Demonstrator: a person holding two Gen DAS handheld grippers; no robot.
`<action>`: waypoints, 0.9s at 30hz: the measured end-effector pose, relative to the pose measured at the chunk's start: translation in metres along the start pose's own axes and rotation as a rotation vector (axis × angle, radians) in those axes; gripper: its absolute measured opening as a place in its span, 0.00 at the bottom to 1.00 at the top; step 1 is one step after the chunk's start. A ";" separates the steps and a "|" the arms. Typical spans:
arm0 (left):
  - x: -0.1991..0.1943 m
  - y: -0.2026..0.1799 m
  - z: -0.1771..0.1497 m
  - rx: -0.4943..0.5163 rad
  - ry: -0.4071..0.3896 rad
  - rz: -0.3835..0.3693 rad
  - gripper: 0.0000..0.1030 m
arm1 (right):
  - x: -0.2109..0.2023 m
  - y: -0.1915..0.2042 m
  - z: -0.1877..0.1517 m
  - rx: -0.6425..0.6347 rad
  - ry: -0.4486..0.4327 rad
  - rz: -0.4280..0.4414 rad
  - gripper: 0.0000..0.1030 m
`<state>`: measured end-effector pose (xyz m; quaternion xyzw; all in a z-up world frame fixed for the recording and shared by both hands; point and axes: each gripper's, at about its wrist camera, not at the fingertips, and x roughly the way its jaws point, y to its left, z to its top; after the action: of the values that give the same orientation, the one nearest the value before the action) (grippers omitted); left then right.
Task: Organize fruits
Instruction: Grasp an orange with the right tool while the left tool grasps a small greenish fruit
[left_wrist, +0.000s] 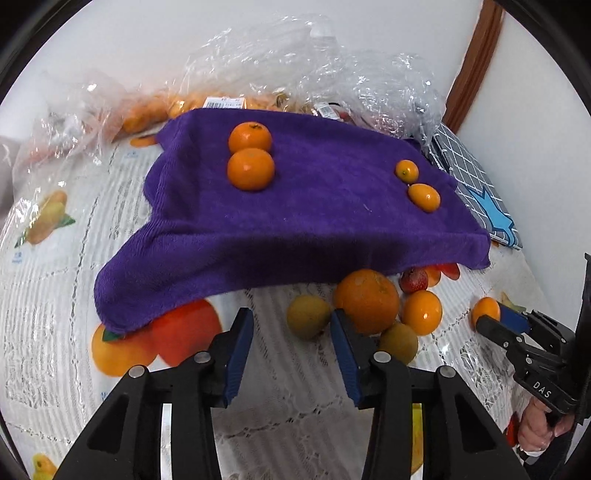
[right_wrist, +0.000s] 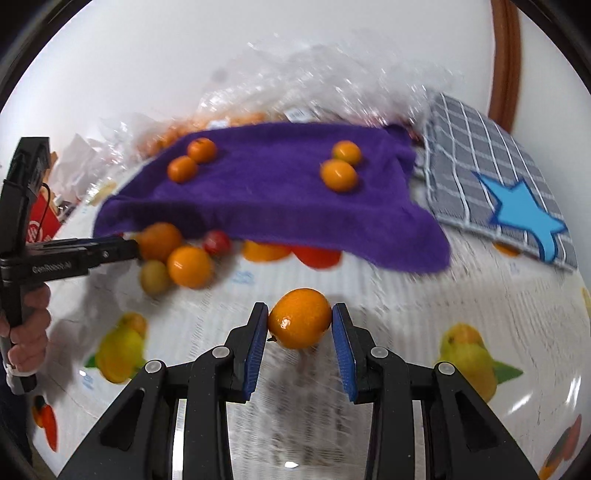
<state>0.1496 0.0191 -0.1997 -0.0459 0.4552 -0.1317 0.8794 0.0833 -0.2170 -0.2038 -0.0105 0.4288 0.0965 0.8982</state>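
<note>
On the purple towel (left_wrist: 295, 206) lie two mandarins (left_wrist: 250, 169) and two kumquats (left_wrist: 424, 197). The right hand-held gripper (right_wrist: 300, 325) clamps a third kumquat (right_wrist: 300, 318) above the tabletop (right_wrist: 406, 302). The left hand-held gripper (left_wrist: 291, 332) stands wide beside the big orange (left_wrist: 366, 301).

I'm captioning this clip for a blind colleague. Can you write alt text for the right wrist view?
The right claw grips a small orange fruit above a fruit-print tablecloth. Behind it, a purple towel holds two pairs of orange fruits, and at left the left claw reaches a cluster of loose fruit.
</note>
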 end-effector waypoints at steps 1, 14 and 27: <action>0.001 -0.002 0.000 0.002 0.000 -0.005 0.36 | 0.001 -0.002 -0.001 0.009 0.000 0.012 0.34; 0.002 -0.008 -0.002 0.034 -0.016 -0.001 0.23 | 0.006 -0.001 -0.003 0.006 0.016 -0.003 0.34; -0.010 0.003 -0.002 -0.023 -0.040 -0.004 0.23 | 0.000 0.002 -0.010 -0.016 0.021 -0.033 0.34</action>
<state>0.1427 0.0251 -0.1934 -0.0593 0.4388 -0.1274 0.8875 0.0750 -0.2158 -0.2102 -0.0257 0.4372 0.0849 0.8950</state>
